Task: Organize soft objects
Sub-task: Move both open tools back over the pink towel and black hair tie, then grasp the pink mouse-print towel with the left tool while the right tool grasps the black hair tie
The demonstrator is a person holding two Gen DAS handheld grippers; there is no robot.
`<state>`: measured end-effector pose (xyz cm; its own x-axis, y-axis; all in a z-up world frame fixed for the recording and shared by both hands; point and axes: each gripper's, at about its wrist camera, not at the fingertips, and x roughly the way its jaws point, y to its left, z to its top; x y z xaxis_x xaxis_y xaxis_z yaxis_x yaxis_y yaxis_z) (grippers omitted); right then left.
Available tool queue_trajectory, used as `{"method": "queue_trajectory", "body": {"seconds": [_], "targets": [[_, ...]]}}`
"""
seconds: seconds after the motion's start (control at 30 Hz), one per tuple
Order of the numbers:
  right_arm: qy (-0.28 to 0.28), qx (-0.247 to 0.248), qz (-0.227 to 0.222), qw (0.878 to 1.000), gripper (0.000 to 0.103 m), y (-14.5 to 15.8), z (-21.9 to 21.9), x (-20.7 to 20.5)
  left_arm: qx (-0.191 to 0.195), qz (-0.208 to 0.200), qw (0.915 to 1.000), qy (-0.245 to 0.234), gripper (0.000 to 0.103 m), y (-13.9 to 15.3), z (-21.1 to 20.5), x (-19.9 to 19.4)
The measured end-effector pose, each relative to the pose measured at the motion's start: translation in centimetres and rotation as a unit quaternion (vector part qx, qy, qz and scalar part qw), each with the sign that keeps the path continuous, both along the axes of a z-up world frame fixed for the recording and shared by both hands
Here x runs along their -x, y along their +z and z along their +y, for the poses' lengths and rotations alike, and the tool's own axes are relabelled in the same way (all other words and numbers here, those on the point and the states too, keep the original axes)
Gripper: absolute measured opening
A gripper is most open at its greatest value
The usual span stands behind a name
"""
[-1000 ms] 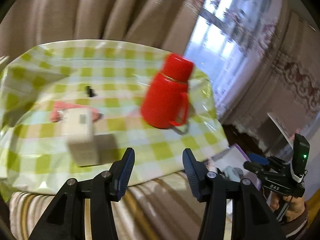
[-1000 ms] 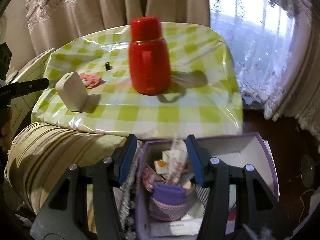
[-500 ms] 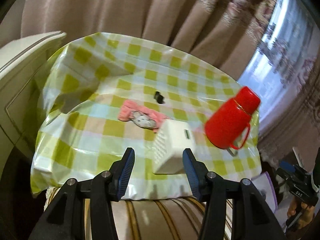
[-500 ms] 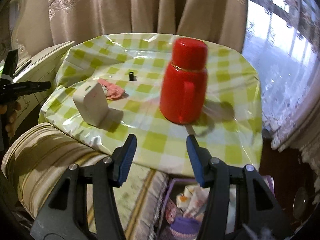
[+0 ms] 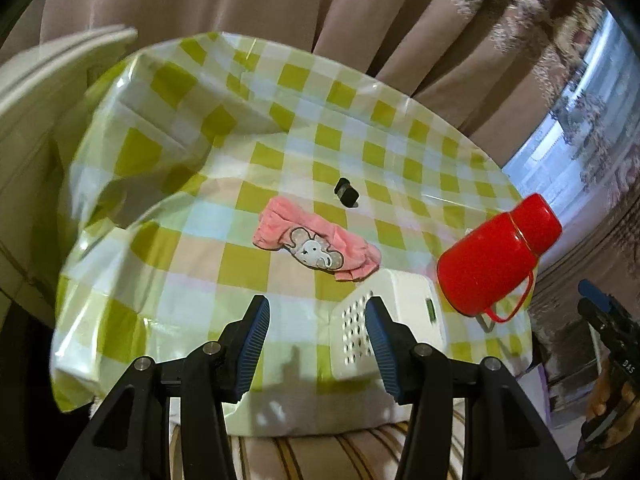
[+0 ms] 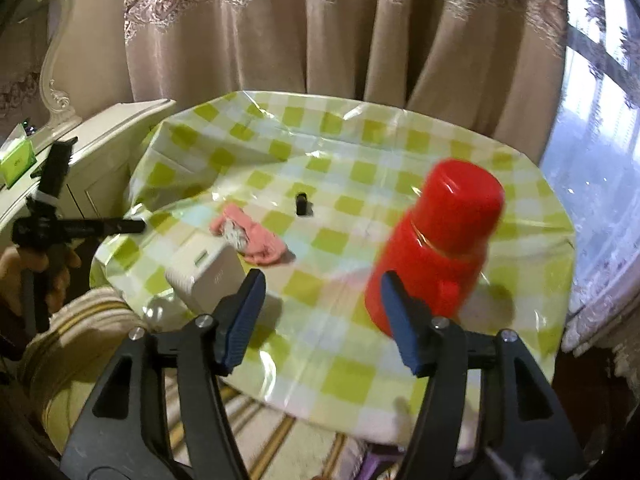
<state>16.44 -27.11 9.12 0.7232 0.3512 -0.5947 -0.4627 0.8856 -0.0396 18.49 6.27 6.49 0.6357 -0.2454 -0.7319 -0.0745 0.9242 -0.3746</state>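
A pink sock with a grey mouse print (image 5: 316, 246) (image 6: 250, 238) lies crumpled near the middle of the green-checked tablecloth (image 5: 168, 240) (image 6: 332, 312). My left gripper (image 5: 316, 344) hovers over the table's near edge, open and empty, with the sock just beyond its fingertips. My right gripper (image 6: 322, 316) hangs above the table's near edge, its jaws opening with nothing between them; the sock sits up and to the left of it. The left gripper (image 6: 132, 226) shows from the side at the left of the right wrist view.
A white perforated box (image 5: 394, 320) (image 6: 204, 270) stands beside the sock. A red thermos jug (image 5: 496, 264) (image 6: 436, 248) stands at the table's right side. A small black object (image 5: 346, 192) (image 6: 301, 204) lies behind the sock. Curtains hang behind, a white cabinet (image 6: 92, 160) at the left, a striped cushion (image 6: 68, 340) below.
Both grippers swung away from the purple box toward the table. The sock has come closer to the left gripper's centre line. The right gripper's jaws stand wider than before.
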Motion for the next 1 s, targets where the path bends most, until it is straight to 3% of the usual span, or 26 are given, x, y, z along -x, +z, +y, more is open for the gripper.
{"method": "queue_trajectory", "body": {"seconds": [0.07, 0.43, 0.83, 1.0], "targets": [[0.004, 0.001, -0.005, 1.0, 0.069, 0.4, 1.1, -1.0, 0.012, 0.011, 0.9999, 0.001, 0.056, -0.8, 0.4, -1.2], [0.032, -0.01, 0.022, 0.999, 0.07, 0.7, 6.0, -8.9, 0.08, 0.08, 0.9935, 0.006, 0.057, -6.2, 1.8, -8.3], [0.047, 0.009, 0.062, 0.997, 0.07, -3.5, 10.5, -16.3, 0.103, 0.127, 0.9866, 0.0, 0.064, -10.4, 1.4, -14.9], [0.044, 0.015, 0.079, 0.996, 0.07, -5.6, 11.8, -19.4, 0.08, 0.132, 0.9879, -0.008, 0.067, -10.9, 0.6, -16.8]]}}
